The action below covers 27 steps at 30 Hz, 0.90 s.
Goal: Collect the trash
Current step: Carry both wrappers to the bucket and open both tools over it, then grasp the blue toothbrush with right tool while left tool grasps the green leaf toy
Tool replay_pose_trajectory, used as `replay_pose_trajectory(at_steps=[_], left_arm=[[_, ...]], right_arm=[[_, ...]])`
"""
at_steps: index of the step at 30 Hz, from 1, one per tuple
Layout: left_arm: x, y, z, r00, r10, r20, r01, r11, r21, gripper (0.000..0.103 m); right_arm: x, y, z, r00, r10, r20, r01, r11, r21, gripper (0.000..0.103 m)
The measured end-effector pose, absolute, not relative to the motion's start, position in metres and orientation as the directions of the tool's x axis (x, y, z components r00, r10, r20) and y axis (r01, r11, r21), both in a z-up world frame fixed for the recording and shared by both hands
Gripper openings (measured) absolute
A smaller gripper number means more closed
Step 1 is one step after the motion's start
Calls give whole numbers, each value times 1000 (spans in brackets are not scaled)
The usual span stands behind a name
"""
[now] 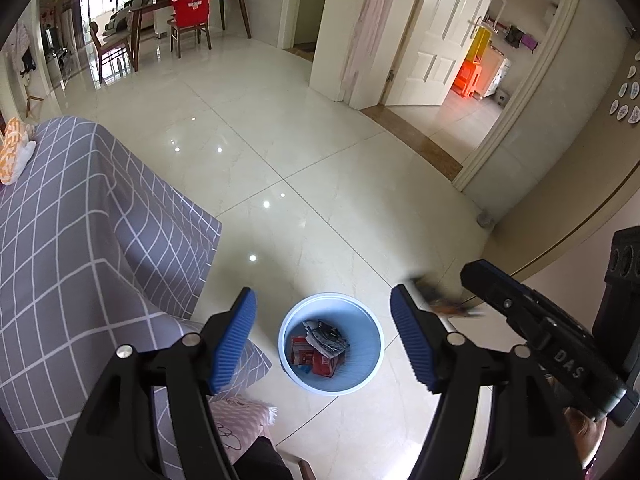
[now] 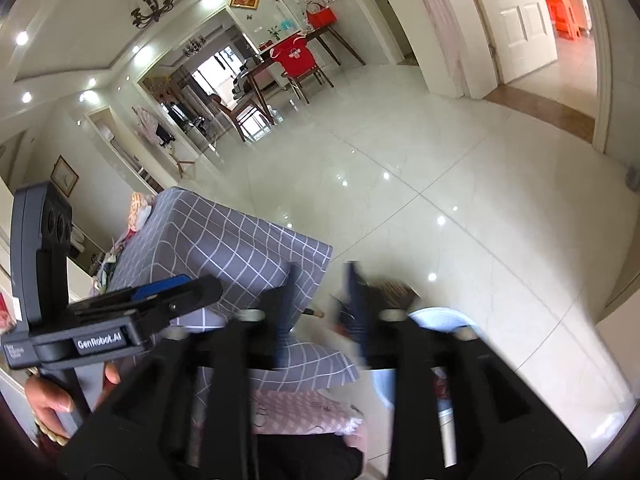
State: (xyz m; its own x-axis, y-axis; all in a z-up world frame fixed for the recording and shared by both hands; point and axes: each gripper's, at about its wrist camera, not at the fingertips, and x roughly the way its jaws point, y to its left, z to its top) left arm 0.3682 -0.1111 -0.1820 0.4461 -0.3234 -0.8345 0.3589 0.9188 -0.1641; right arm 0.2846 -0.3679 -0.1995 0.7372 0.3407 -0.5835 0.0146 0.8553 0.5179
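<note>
A light blue bin (image 1: 289,322) stands on the tiled floor, holding red packets and crumpled paper (image 1: 325,340). My left gripper (image 1: 326,340) hangs over the bin, open, with nothing between its blue pads (image 1: 234,340). My right gripper (image 1: 470,274) comes in from the right, level with the bin's far side. A blurred dark wrapper (image 1: 442,300) is in the air just below its tip. In the right wrist view the right gripper (image 2: 322,312) has its fingers apart and blurred; the wrapper (image 2: 390,290) lies outside the right finger, above the bin's rim (image 2: 440,315). The left gripper (image 2: 212,288) shows at the left.
A grey checked cover (image 1: 80,240) drapes furniture left of the bin, with a pink cloth (image 1: 240,416) below it. Glossy tiles (image 1: 300,140) stretch to a dining table and chairs (image 1: 188,24). A white door (image 1: 432,40) stands ajar at the right, by a beige wall.
</note>
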Motion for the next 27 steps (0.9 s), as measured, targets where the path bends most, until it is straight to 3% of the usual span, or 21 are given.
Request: replay_pose_trajectory(at_steps=[1, 16, 27], left_arm=[[369, -110, -182, 447, -323, -834, 358, 919, -164, 68], [361, -58, -151, 525, -320, -789, 332, 930, -156, 69], [360, 93, -118, 642, -174, -746, 109, 985, -136, 69]], right_arm=[[284, -367, -198, 745, 330, -580, 20, 858, 513, 56], [284, -315, -171, 736, 360, -574, -67, 882, 467, 56], [317, -173, -135, 668, 494, -556, -296, 862, 412, 56]])
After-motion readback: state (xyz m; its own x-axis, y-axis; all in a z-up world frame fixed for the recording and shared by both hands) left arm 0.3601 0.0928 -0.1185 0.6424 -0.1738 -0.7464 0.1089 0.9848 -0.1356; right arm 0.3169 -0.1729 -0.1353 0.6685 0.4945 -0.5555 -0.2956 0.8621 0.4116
